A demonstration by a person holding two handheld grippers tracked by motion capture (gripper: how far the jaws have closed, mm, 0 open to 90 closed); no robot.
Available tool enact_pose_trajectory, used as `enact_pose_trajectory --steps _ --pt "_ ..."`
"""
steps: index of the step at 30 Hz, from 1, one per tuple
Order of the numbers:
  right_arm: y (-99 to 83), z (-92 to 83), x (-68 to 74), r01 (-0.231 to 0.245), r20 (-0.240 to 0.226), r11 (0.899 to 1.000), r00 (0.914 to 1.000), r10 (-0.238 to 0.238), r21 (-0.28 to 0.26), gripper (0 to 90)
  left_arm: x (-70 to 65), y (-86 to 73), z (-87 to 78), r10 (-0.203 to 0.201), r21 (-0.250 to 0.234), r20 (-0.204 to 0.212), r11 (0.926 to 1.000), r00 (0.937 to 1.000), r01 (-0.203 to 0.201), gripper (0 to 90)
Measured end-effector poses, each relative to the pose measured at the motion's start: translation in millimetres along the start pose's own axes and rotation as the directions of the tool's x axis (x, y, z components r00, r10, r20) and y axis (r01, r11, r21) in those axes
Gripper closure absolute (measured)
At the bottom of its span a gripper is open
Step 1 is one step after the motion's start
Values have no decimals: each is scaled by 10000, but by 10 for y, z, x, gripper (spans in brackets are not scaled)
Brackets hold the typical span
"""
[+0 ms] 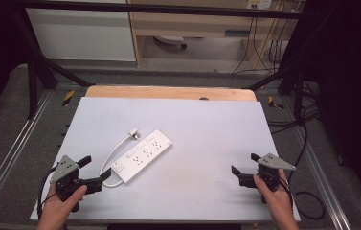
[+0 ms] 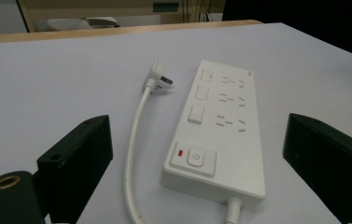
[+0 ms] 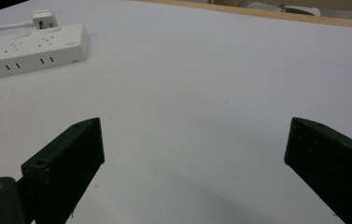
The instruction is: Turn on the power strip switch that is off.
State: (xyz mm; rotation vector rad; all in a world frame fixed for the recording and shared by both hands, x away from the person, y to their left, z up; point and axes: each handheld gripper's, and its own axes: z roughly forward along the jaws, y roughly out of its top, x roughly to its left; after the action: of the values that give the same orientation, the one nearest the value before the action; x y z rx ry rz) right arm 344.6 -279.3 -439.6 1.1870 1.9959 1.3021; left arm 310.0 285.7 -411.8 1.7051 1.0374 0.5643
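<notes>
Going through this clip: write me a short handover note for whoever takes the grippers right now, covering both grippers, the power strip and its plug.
Left gripper: open, empty, at the table's near left, pointing at the switch end of the power strip.
Right gripper: open, empty, over bare table at near right, well apart from the strip.
Power strip lies flat and diagonal, left of centre; its white cord loops round to the plug, which lies loose beside the strip, not in any socket.
Done: nothing visibly handled.
Left: likely grasping the strip or plug; the left gripper is nearer.

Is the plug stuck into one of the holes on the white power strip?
No, the plug lies loose on the table beside the power strip, at the end of its curled white cord.
</notes>
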Motion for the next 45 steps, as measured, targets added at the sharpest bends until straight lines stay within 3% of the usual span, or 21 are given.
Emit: enact_pose_trajectory --steps 19,32,45 --pt "20 -11 30 67 70 10000 10000 -66 -62 38 -23 29 -19 12 -128 204 9999 9998 -9 85" --pt "22 -7 51 103 67 9999 9999 -103 14 37 -92 111 -85 141 -794 476 9968 9988 -103 85" --pt "25 -10 57 132 79 9999 9999 -132 6 36 -117 241 -122 303 -1162 521 9929 9982 -241 87"
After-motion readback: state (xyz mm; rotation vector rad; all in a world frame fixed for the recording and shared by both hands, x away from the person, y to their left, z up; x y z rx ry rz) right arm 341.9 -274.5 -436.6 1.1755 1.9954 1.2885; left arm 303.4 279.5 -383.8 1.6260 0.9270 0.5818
